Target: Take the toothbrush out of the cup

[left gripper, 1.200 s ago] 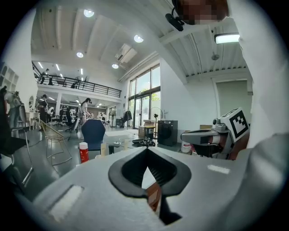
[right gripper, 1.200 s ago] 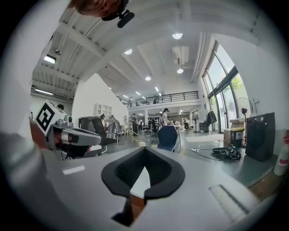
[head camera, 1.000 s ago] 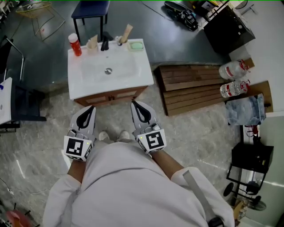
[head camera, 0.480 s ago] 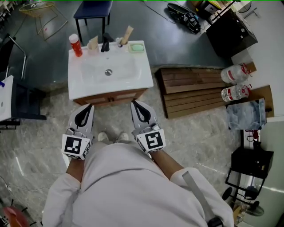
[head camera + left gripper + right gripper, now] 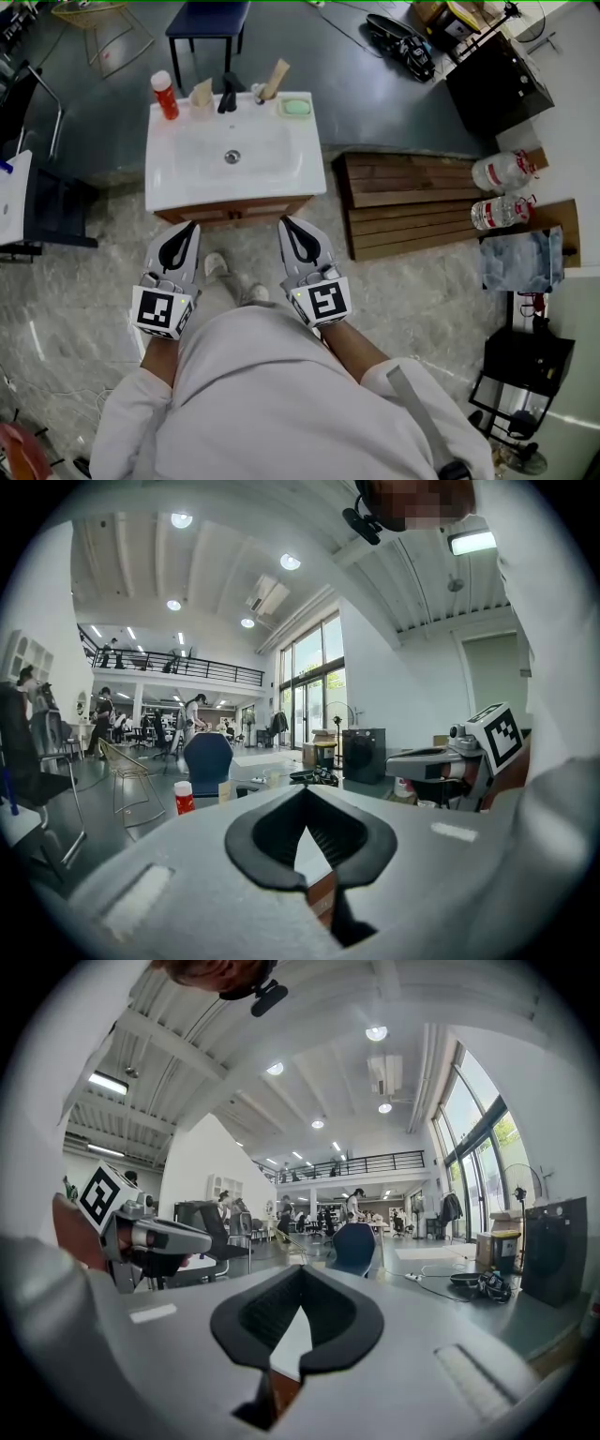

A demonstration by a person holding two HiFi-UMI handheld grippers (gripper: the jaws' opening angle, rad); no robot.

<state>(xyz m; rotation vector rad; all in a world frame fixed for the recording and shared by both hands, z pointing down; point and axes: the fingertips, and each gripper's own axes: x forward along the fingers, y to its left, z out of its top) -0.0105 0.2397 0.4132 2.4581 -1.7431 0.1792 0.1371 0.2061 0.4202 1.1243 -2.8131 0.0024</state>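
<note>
Grippers first, in the head view: left gripper (image 5: 190, 226) and right gripper (image 5: 284, 221) are held low before the sink (image 5: 169, 187), well apart from the cup (image 5: 259, 93) at its back edge, where the toothbrush (image 5: 273, 75) is seen leaning. Left gripper view — jaws together, nothing held. Right gripper view — likewise. One pair should be opened before the leaning handle is approached.

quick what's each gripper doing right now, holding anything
left gripper: closed, holding nothing
right gripper: closed, holding nothing
</note>
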